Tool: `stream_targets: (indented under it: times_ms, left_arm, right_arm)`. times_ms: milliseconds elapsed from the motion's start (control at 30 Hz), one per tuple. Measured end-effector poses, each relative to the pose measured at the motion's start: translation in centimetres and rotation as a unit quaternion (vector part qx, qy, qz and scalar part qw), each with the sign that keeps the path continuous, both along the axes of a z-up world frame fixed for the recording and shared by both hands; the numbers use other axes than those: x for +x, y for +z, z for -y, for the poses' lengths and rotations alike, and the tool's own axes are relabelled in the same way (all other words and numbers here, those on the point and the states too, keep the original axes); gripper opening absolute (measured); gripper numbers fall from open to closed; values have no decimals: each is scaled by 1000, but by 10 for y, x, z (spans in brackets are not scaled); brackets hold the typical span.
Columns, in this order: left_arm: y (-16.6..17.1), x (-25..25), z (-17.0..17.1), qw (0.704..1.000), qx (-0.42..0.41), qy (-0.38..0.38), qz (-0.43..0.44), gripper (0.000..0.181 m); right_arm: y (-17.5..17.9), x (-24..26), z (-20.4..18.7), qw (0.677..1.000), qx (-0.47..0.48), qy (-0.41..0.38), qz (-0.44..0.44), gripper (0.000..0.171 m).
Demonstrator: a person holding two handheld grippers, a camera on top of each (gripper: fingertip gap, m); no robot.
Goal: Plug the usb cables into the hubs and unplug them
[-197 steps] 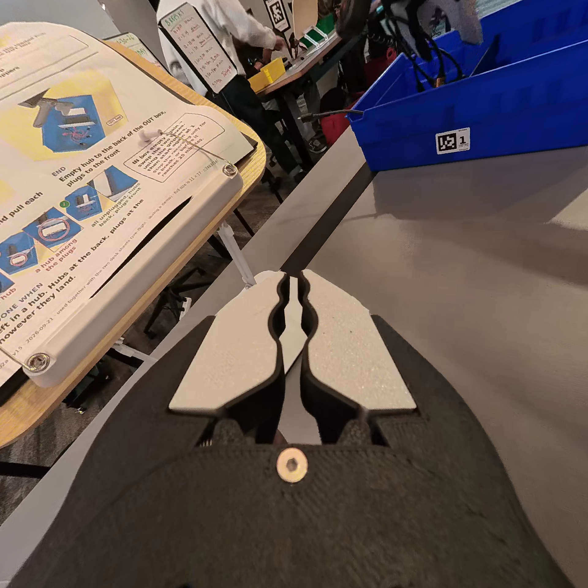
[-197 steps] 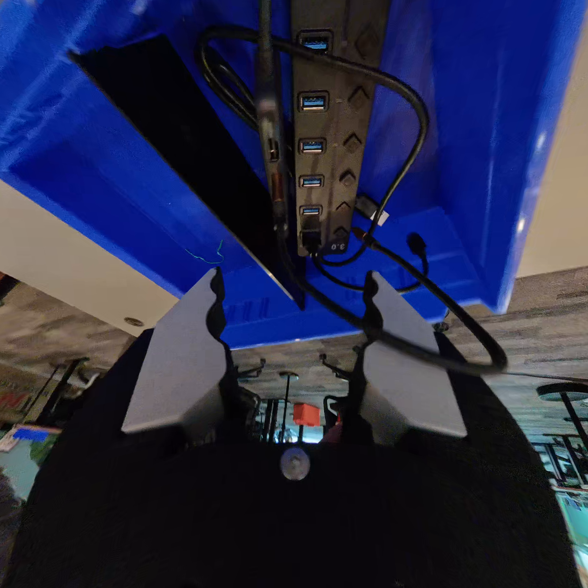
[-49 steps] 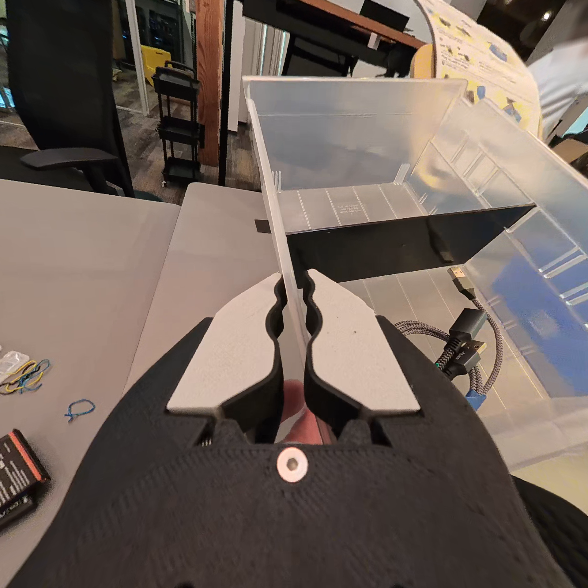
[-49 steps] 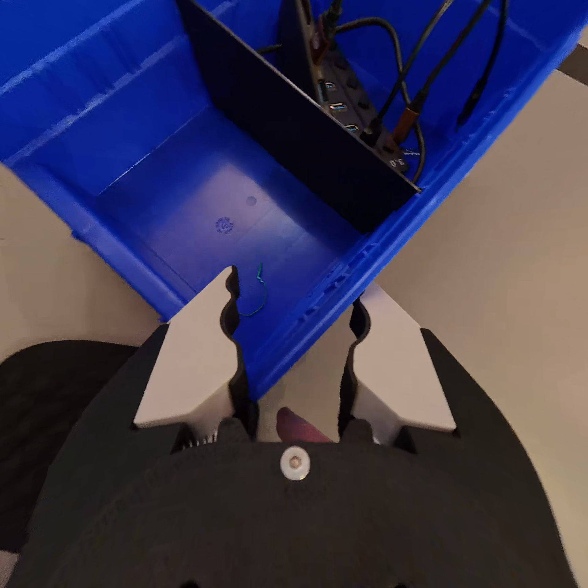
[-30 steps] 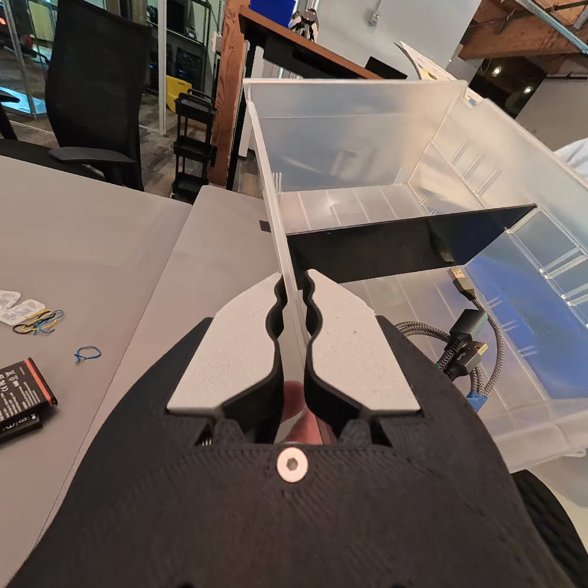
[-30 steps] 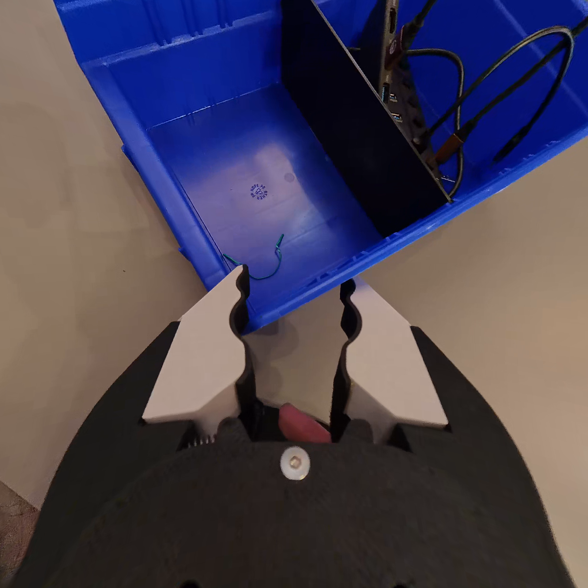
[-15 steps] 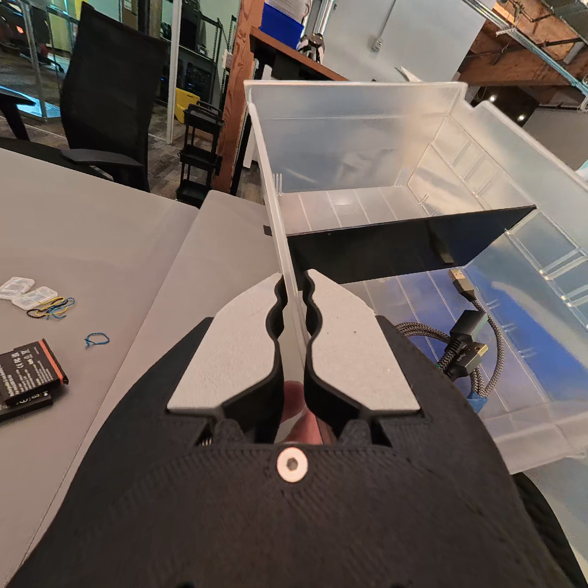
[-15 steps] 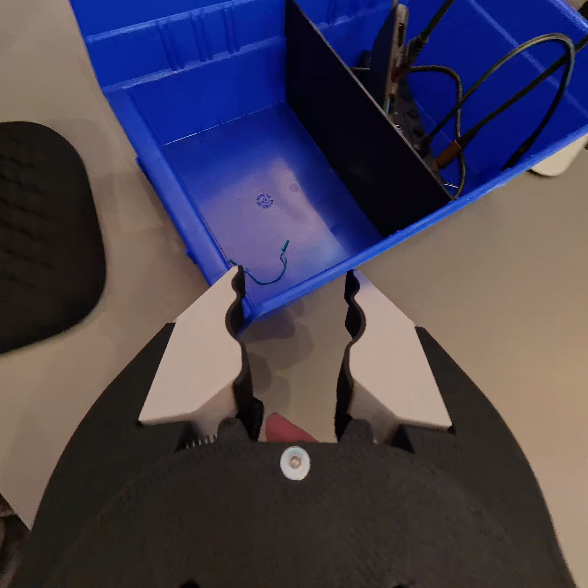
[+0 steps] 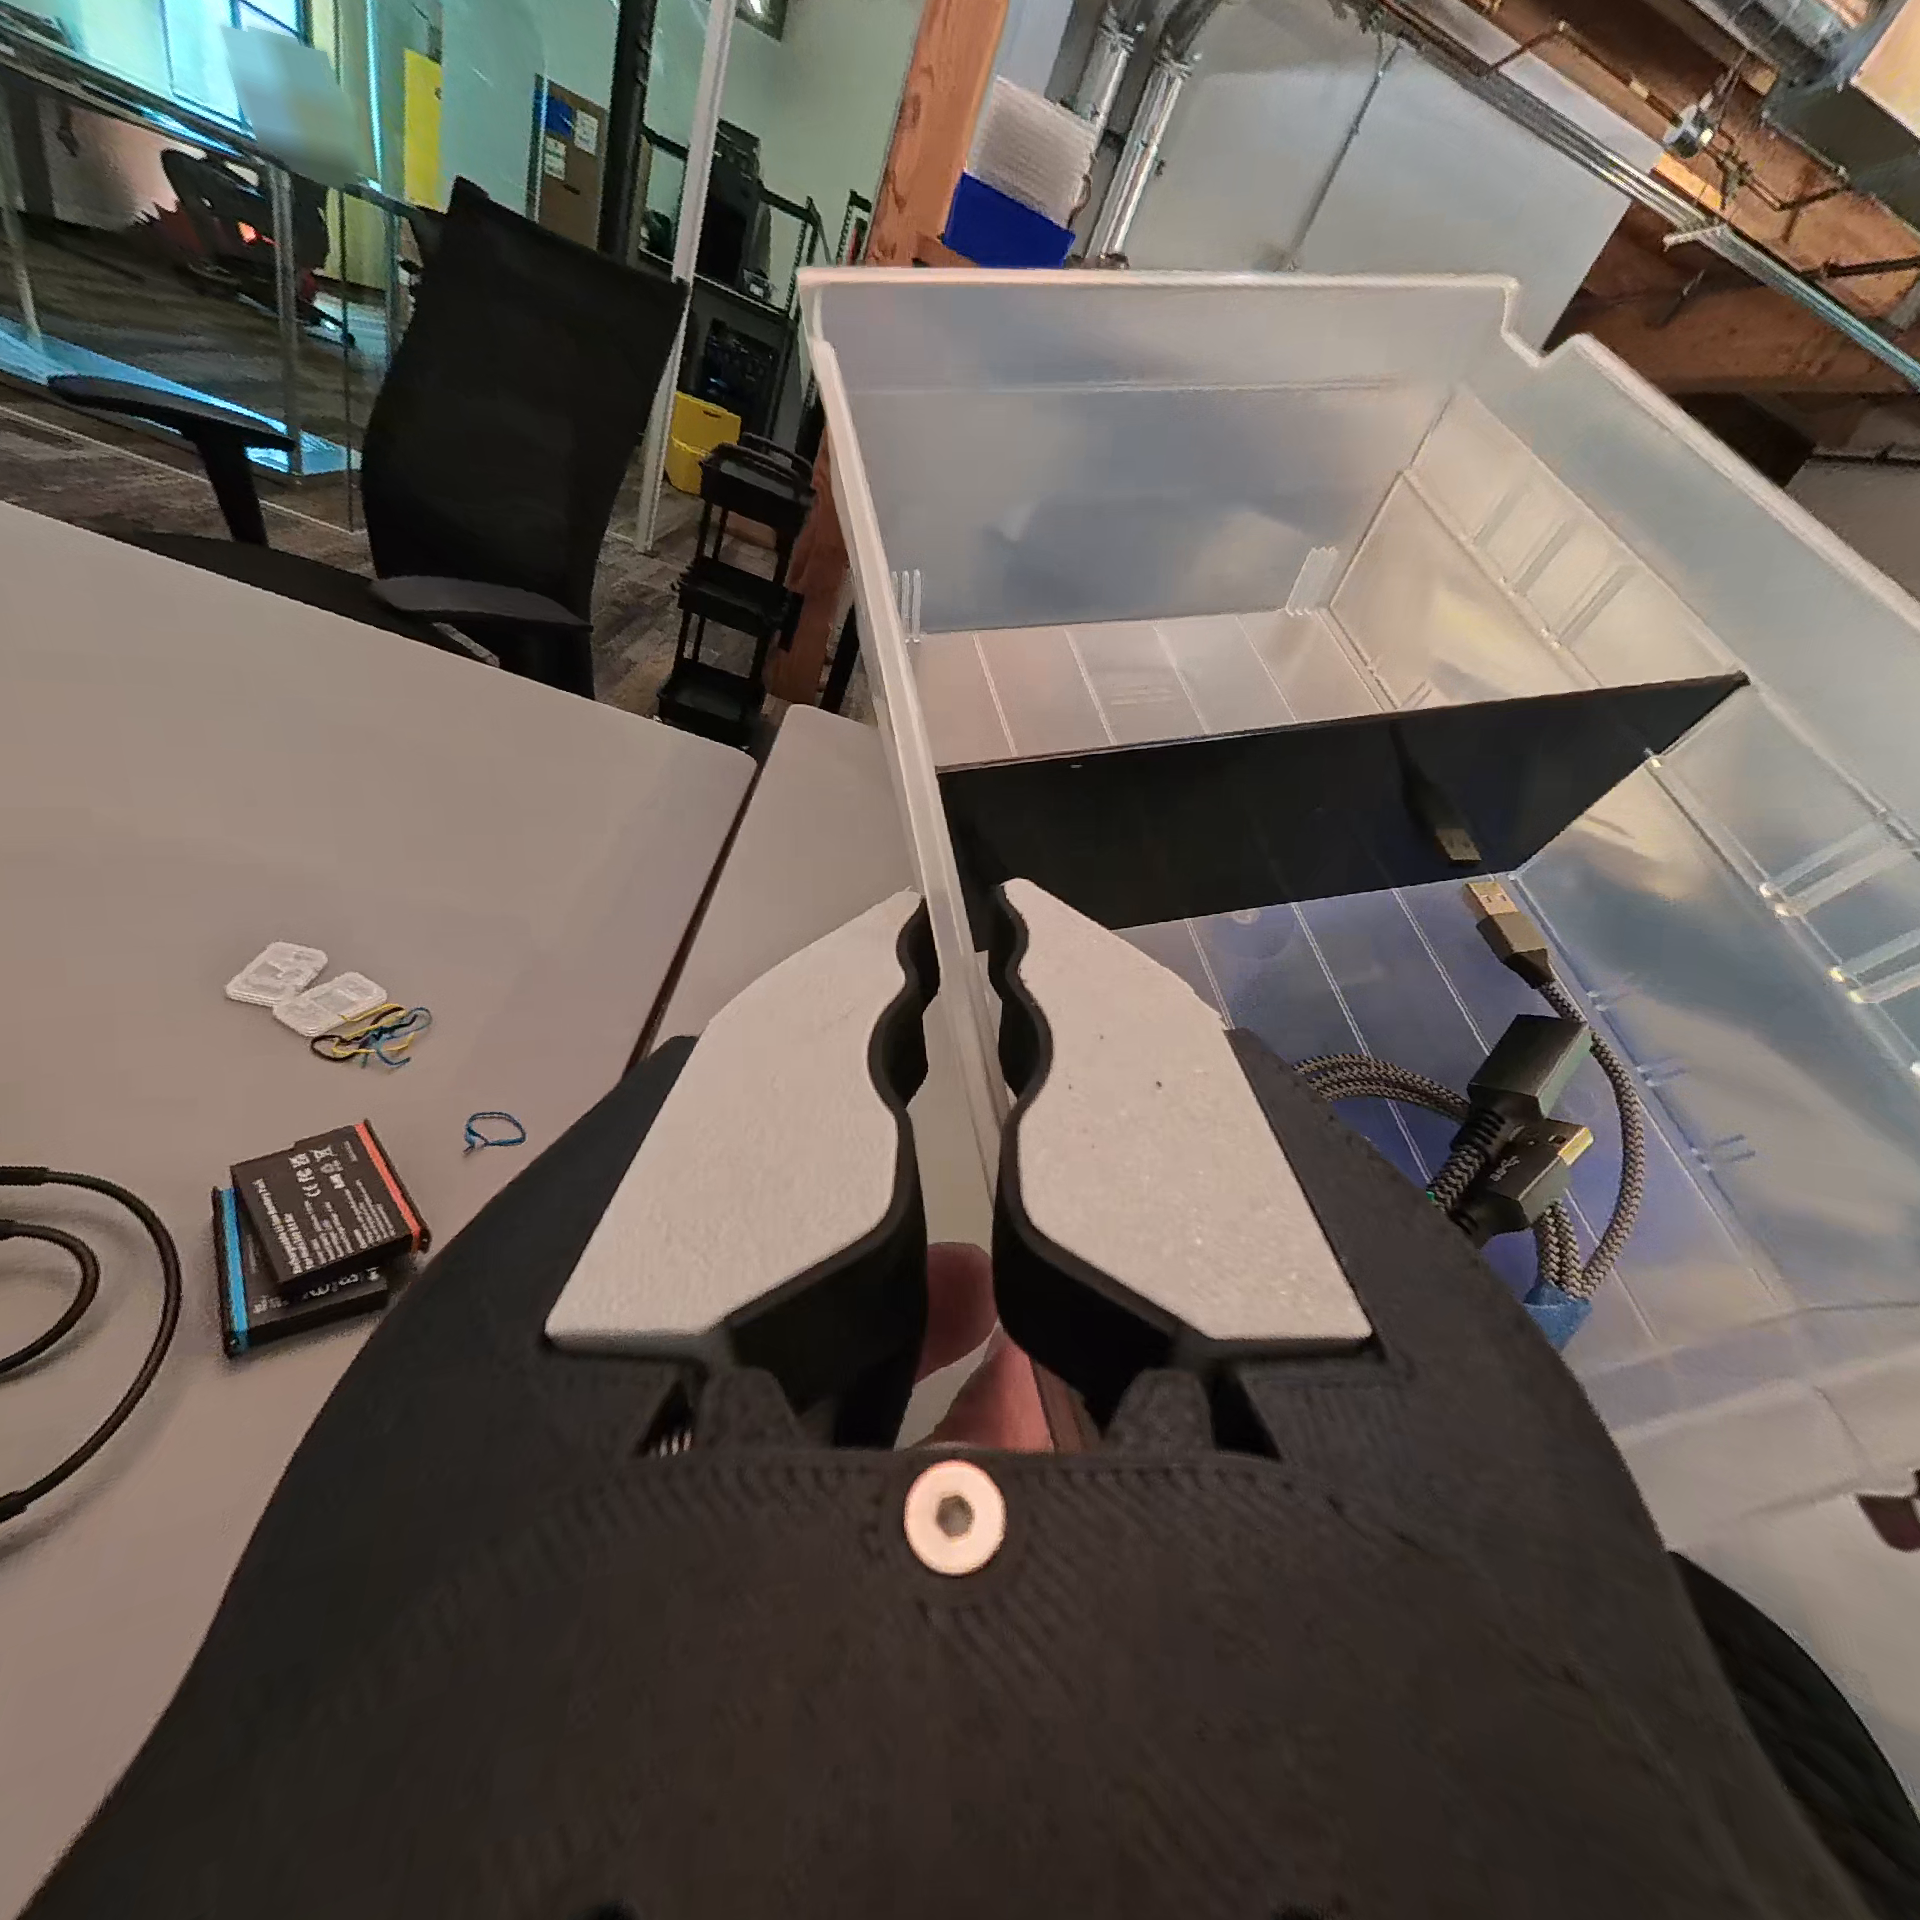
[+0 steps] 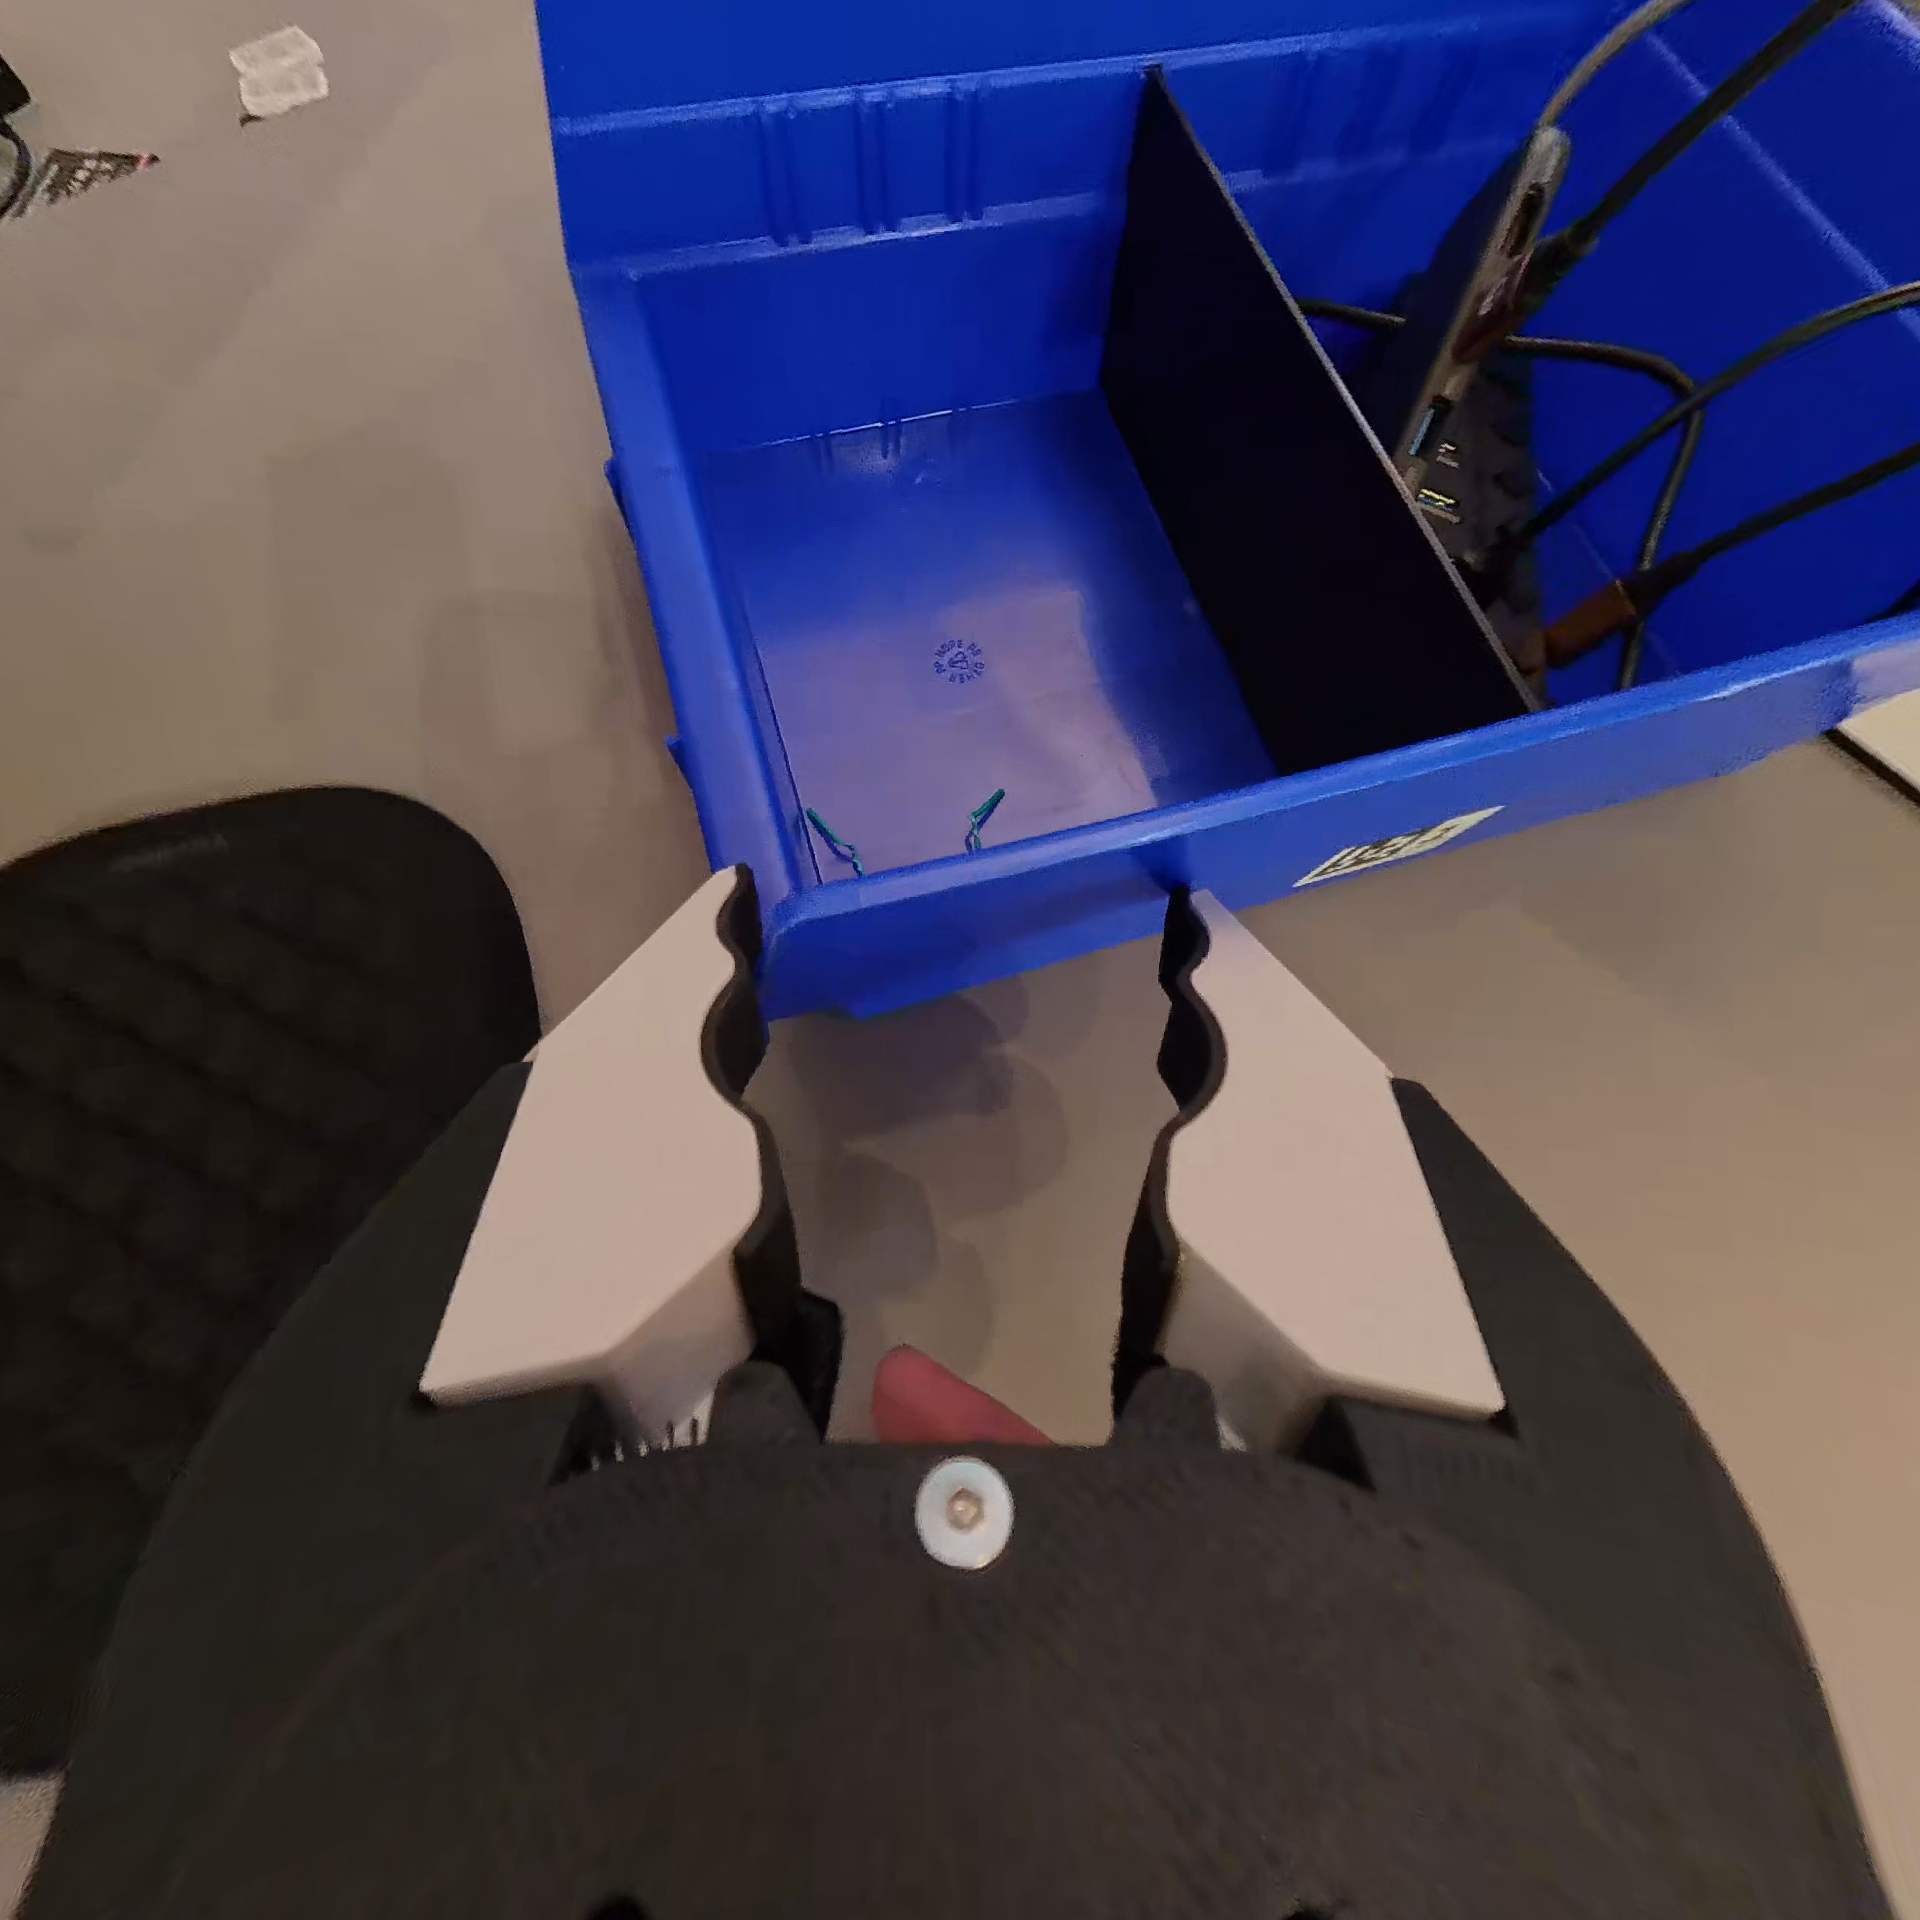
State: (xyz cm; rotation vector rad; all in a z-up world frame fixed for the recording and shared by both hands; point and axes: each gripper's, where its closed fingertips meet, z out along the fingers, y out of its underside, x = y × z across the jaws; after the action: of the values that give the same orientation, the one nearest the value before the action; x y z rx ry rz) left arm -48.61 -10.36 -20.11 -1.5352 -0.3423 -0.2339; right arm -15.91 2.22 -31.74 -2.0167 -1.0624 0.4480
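Note:
My left gripper [image 9: 961, 904] is shut on the left side wall of a clear plastic bin [image 9: 883, 582]. The bin has a black divider [image 9: 1299, 800]. A braided USB cable [image 9: 1527, 1122] with loose plugs lies in its near compartment; the far compartment looks empty. My right gripper [image 10: 958, 894] is open and empty, its tips just at the near wall of a blue bin [image 10: 831, 177]. Behind this bin's black divider [image 10: 1247, 468], a black USB hub [image 10: 1475, 364] stands on edge with several black cables [image 10: 1662, 436] plugged in.
Grey table [image 9: 312, 748] holds two flat batteries [image 9: 312, 1236], rubber bands [image 9: 369, 1039], clear card cases [image 9: 275, 966] and a black cable [image 9: 94, 1340]. A green twist tie [image 10: 982, 810] lies in the blue bin's near compartment. A black textured object [image 10: 208, 1091] sits left of the right gripper. Spacing between my two grippers at the tips: around 35 centimeters.
The left gripper keeps its grip on the clear bin's wall while its view swings left and up. The right view has swung so the blue bin's labelled wall faces it; the gripper stays open.

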Motion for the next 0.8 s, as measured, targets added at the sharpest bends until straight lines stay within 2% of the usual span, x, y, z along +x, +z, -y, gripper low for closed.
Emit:
stream_targets:
  times_ms: [267, 600, 800]
  left_arm:
    - [6, -10, 6, 1000, 12, 8, 4, 8]
    - [10, -12, 9, 1000, 14, 12, 2, 8]
    - [17, -8, 10, 1000, 12, 10, -11, 8]
  right_arm:
    - [-1, -53, -17, 999, 1, 32, -3, 72]
    - [-1, -116, -45, 995, -11, 96, 8, 51]
    - [-3, -156, -57, 992, -31, 123, 1, 55]
